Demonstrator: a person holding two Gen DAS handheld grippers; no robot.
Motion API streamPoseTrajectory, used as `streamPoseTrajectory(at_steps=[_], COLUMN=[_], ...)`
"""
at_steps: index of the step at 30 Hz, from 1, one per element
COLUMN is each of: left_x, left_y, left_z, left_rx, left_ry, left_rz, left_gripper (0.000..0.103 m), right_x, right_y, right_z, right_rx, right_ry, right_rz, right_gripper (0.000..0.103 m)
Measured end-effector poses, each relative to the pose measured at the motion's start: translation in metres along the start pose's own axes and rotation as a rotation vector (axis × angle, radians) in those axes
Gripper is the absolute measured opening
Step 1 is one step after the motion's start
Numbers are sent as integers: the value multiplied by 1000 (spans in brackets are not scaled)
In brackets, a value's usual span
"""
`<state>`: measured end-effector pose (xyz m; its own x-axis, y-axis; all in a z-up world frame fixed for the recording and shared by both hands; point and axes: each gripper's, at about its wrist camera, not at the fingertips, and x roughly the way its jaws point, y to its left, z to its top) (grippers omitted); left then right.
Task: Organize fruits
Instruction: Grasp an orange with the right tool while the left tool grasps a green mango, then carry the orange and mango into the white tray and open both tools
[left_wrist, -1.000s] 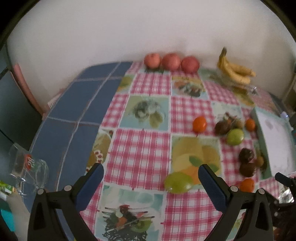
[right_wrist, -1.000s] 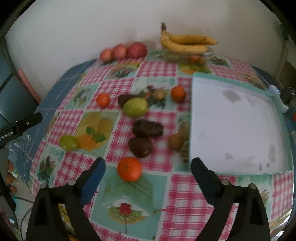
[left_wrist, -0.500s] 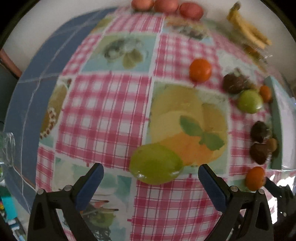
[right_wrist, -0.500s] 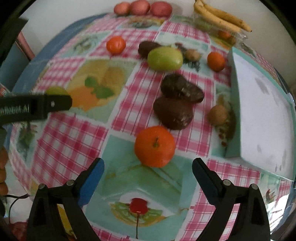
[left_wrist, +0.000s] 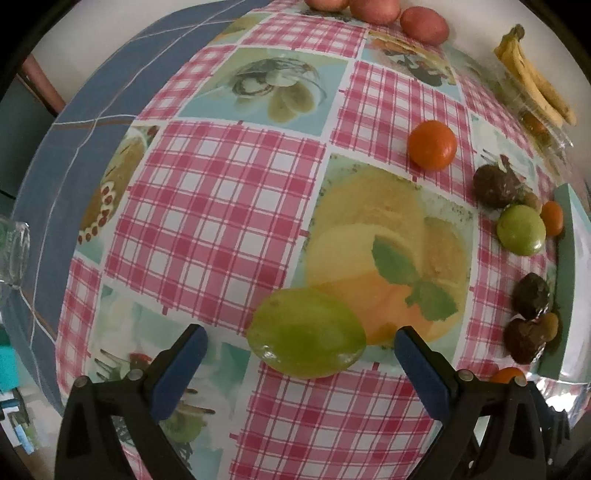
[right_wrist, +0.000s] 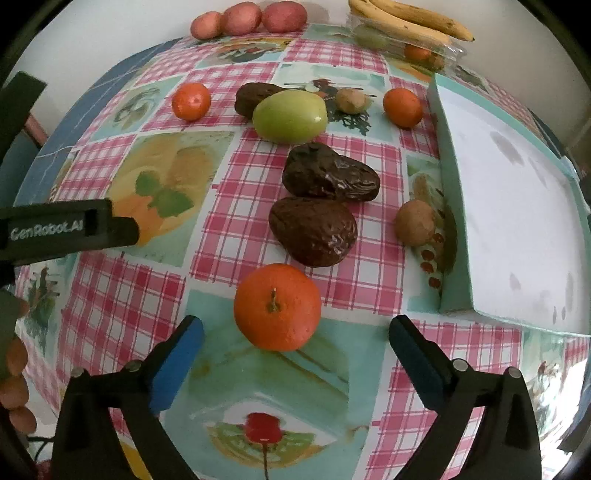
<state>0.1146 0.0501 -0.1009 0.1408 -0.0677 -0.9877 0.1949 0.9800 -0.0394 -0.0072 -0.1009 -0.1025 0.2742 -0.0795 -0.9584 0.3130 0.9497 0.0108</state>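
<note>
My left gripper (left_wrist: 301, 341) is open, its blue pads on either side of a green fruit (left_wrist: 306, 333) lying on the checked tablecloth. My right gripper (right_wrist: 293, 334) is open around an orange (right_wrist: 277, 306), without touching it. Beyond the orange lie two dark brown fruits (right_wrist: 328, 177), a second green fruit (right_wrist: 290, 116), two more oranges (right_wrist: 191, 100) and two small brown fruits (right_wrist: 414, 222). A white tray with a teal rim (right_wrist: 452, 229) stands at the right. The left gripper's arm (right_wrist: 70, 229) shows at the left of the right wrist view.
Three red apples (right_wrist: 251, 16) and a bunch of bananas (right_wrist: 410, 18) on a clear plastic box sit along the back wall. The blue table edge (left_wrist: 55, 155) drops off at the left, with a glass (left_wrist: 13, 254) beside it.
Both grippers have come down and forward. The green fruit now sits between the left pads, the orange between the right pads. Both grippers stay open.
</note>
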Motion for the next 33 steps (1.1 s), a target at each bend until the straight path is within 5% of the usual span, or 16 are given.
streamPoseTrajectory(at_steps=[12,16,26,33], left_x=[-5,-14,-29,-47], left_y=[23,20,-1,-14], left_z=[15,14,15,11], left_rx=[0,17,70,60], left_ry=[-9,-29,-45,-86], left_rz=[19,15,-8,-68], left_gripper=[101,85,57,57], right_x=[5,4,-9,-12], right_y=[13,10,5,2], right_z=[7,15,27,31], right_rx=[61,85,106,140], right_ry=[-16,-18,-64,-49], right_rz=[-29,-35,-18,37], right_gripper=[103,101,43,40])
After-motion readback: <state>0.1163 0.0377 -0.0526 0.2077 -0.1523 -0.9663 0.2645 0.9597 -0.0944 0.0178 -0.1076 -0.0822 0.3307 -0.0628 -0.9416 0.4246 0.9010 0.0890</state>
